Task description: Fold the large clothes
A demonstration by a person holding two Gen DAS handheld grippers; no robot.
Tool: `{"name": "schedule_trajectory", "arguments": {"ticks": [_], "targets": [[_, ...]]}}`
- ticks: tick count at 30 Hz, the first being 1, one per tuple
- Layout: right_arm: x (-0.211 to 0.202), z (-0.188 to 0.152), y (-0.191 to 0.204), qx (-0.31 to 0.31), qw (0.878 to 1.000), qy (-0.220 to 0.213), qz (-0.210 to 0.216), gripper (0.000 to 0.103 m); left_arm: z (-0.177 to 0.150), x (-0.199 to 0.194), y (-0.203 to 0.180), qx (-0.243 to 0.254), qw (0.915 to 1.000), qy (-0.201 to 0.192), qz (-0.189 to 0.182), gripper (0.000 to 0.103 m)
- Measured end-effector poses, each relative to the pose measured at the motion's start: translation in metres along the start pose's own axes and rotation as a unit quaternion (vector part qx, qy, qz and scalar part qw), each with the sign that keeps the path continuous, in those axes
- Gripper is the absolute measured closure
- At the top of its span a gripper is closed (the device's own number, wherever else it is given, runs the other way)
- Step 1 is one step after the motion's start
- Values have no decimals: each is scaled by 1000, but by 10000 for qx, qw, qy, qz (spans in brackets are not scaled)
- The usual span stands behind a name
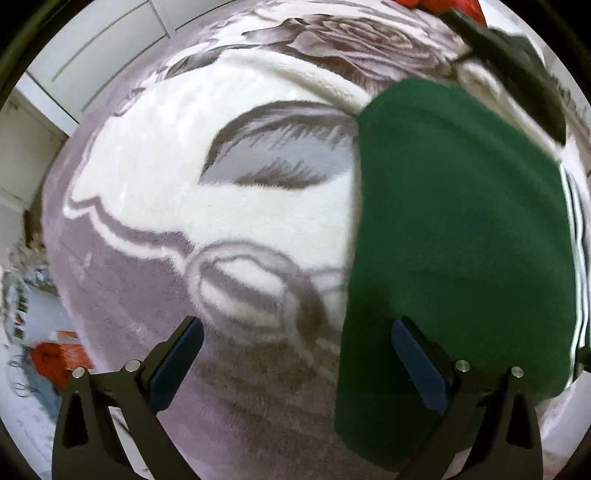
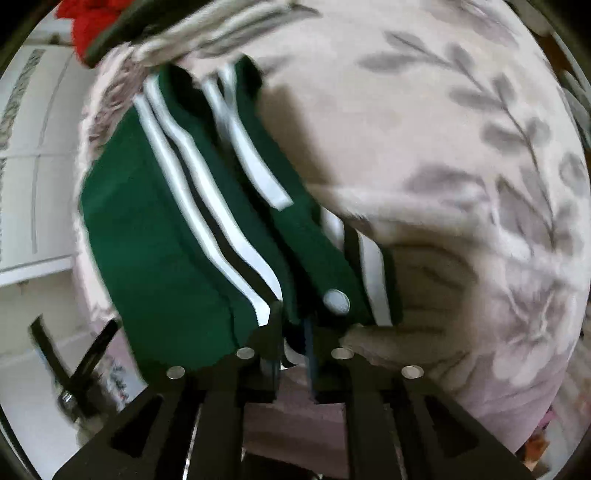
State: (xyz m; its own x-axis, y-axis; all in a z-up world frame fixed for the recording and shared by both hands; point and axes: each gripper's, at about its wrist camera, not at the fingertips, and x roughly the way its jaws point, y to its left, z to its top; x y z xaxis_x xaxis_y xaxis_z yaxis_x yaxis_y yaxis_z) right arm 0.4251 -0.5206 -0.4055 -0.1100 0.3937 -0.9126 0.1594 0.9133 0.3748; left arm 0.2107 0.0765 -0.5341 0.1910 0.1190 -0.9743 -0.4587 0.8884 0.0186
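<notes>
green garment (image 2: 155,240) x1, centre-left of right wrist view | white stripes on it: several, blurred, exact count unclear | silver snap button (image 2: 336,301) x1, lower centre | floral fleece blanket (image 1: 155,206) x1 | grippers x2: left gripper (image 1: 297,354), right gripper (image 2: 295,332) | red item (image 2: 86,22) x1, upper left

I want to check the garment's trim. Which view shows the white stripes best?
The right wrist view: the stripes run long and clear across the green garment. The left wrist view shows only a thin sliver at the garment's right edge.
</notes>
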Motion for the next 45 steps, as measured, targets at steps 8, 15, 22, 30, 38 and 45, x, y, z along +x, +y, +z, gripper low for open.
{"name": "schedule_trajectory", "arguments": {"ticks": [8,15,22,30,38,45], "targets": [[21,71,23,-1169,9915,-53,562,17,24,48,-2,-372,9715,451,-2297,0],[90,100,-5,-1137,9802,910,1343,0,27,78,-42,134,9495,742,-3046,0],[126,114,-8,-1067,9601,1473,2124,0,34,81,-35,-181,9320,570,-3574,1],[121,102,15,-1058,9567,1315,2372,35,34,73,-37,-138,9219,310,-3859,23],[81,73,7,-280,9598,715,2701,71,57,52,-30,334,9119,395,-4072,34],[34,41,43,-73,9514,89,3076,72,101,12,-30,664,9043,168,-4213,35]]}}
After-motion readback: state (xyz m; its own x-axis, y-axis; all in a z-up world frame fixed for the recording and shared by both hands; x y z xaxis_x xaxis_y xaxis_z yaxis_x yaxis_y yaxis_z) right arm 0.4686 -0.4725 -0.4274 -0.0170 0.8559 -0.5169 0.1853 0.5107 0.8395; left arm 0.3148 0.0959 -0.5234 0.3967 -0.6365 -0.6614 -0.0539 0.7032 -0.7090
